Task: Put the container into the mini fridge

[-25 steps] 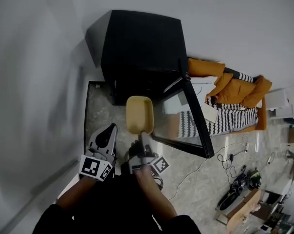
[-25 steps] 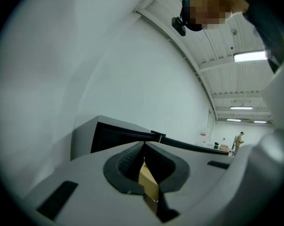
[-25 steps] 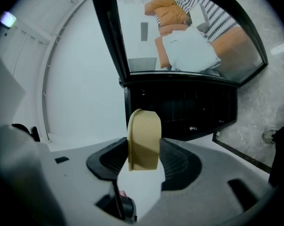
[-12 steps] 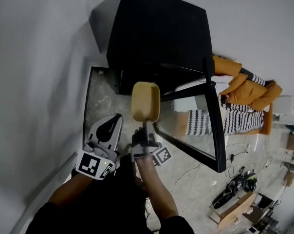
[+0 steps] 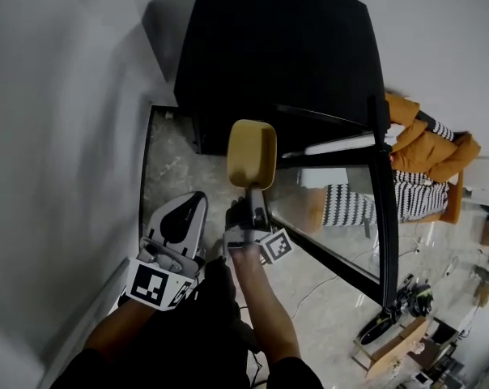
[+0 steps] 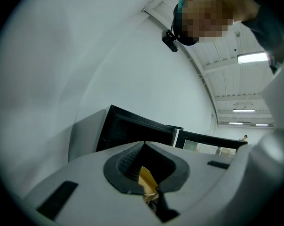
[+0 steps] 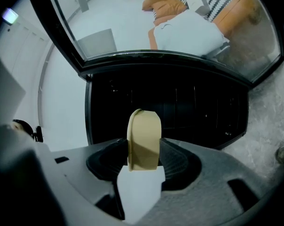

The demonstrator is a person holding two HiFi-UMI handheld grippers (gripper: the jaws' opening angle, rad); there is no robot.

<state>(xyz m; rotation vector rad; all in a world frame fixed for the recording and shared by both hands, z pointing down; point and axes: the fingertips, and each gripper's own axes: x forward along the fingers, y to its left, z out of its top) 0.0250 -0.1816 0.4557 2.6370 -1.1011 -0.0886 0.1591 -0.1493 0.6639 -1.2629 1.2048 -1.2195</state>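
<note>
The black mini fridge (image 5: 277,55) stands against the wall, its glass door (image 5: 382,217) swung open to the right. My right gripper (image 5: 255,199) is shut on a tan container (image 5: 252,154), held on edge just in front of the dark fridge opening. In the right gripper view the container (image 7: 143,140) stands upright between the pads, with the fridge's dark interior (image 7: 189,112) straight ahead. To its left, my left gripper (image 5: 189,209) has its jaws together and holds nothing. In the left gripper view the fridge (image 6: 128,131) shows beyond that gripper (image 6: 143,147).
A white wall runs along the left side. An orange sofa with striped cushions (image 5: 427,148) lies beyond the open door. Cables and clutter (image 5: 398,314) sit on the marble floor at the lower right.
Both grippers have sunk and moved closer to the fridge, which now fills more of the head view. The container has turned more edge-on and is nearer the opening.
</note>
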